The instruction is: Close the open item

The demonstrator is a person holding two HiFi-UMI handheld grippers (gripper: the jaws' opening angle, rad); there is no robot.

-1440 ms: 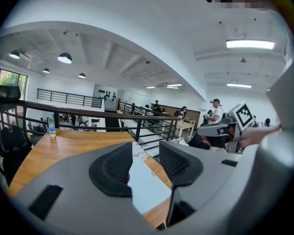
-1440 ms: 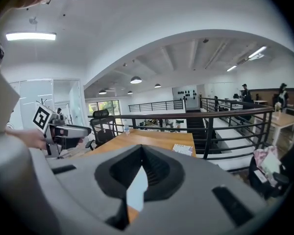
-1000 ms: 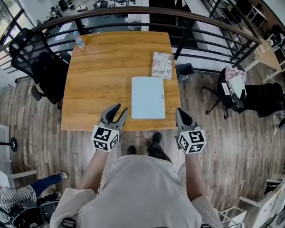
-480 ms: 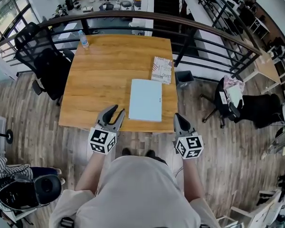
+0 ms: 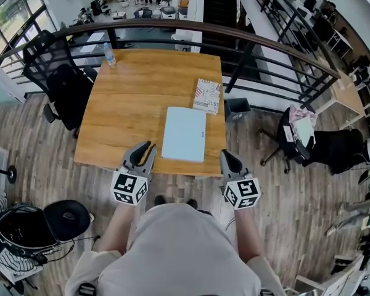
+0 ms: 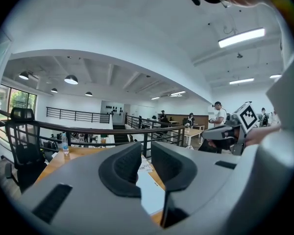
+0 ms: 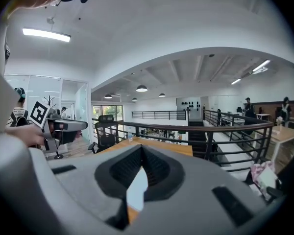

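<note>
laptop point(image 5: 184, 134) lid down on worktop point(image 5: 135, 91) | left hand-held gripper point(image 5: 146, 147) just left of laptop, jaws closing, empty | right hand-held gripper point(image 5: 224, 155) right of laptop, clenched, empty

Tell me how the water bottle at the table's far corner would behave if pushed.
The water bottle stands upright, tall and narrow, so it would probably tip rather than slide. Once down, its round body would likely roll, and the table edge is close. How full it is cannot be seen.
</note>
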